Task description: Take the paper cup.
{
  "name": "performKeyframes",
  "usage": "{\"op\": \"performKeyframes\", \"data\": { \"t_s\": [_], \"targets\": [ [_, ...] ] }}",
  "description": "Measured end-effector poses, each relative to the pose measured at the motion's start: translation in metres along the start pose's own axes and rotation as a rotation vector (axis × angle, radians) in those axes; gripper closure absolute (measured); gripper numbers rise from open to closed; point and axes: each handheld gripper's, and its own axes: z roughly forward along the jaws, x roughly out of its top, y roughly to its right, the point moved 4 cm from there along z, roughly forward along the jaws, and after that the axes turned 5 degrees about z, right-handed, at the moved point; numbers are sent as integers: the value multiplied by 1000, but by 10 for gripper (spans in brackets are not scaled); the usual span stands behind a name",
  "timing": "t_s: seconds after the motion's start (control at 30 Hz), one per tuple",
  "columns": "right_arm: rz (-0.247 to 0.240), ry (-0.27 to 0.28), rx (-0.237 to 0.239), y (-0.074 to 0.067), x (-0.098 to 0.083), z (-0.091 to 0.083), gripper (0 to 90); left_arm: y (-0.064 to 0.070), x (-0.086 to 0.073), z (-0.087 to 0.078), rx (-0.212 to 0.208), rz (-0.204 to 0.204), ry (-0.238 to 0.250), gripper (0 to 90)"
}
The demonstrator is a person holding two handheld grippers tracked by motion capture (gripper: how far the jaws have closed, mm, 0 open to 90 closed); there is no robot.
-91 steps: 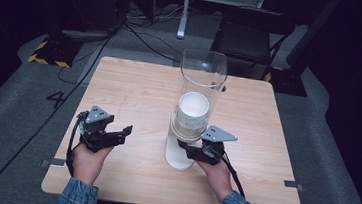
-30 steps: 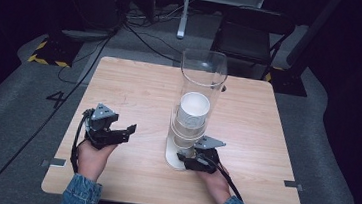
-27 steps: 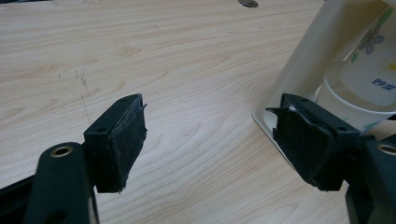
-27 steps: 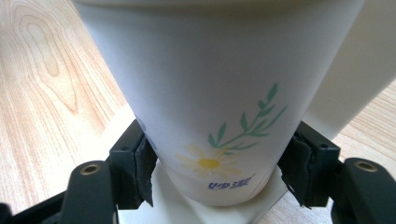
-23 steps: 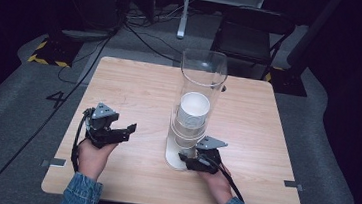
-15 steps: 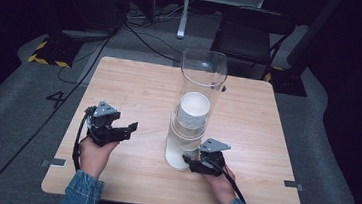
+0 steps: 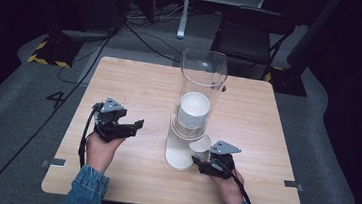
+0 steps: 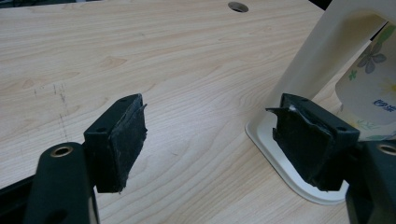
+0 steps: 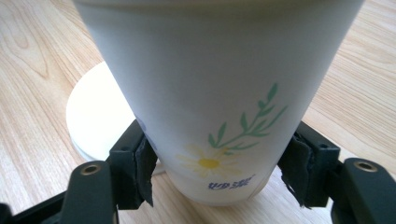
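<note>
A clear tube dispenser (image 7: 202, 79) stands mid-table on a white base (image 7: 174, 156), with a stack of white paper cups (image 7: 193, 112) inside. My right gripper (image 7: 200, 159) is shut on one paper cup (image 7: 200, 146), held just right of the base near the table's front. The right gripper view shows this flower-printed cup (image 9: 210, 93) squeezed between both pads, with the base (image 9: 93, 121) behind it. My left gripper (image 7: 136, 127) hovers open left of the dispenser, nothing between its fingers. In the left gripper view, my left gripper (image 8: 210, 135) faces the base (image 8: 280, 158) and a flowered cup (image 8: 369, 98).
The wooden table (image 7: 135, 87) has a small round hole (image 8: 238, 6) near its far edge. A black chair (image 7: 248, 35) and cables on grey floor lie beyond the table. Bare wood stretches to the left and right of the dispenser.
My right gripper has drifted rightward and slightly away from the dispenser base, carrying the cup with it. The left gripper has stayed where it was.
</note>
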Motion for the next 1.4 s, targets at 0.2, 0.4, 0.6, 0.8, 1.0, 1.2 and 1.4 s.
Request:
{"op": "performKeyframes", "data": {
  "t_s": [0.2,0.4,0.6,0.8,1.0,1.2,1.4],
  "targets": [
    [-6,-2,-32,7,-1,-12,349,0,2,2,0,12,-3,250],
    [8,30,-46,15,2,-23,349,0,2,1,-3,7,-5,250],
    [16,61,-55,22,9,-30,349,0,1,-1,1,1,-6,251],
    [38,87,-63,34,19,-39,349,0,-2,-2,6,6,-13,251],
    [56,113,-81,51,30,-46,349,2,-5,-4,9,16,-28,248],
    [96,123,-99,67,36,-49,349,2,-9,-7,13,17,-40,248],
    [160,142,-99,85,38,-45,349,2,-13,-10,22,18,-47,248]
  ]
}}
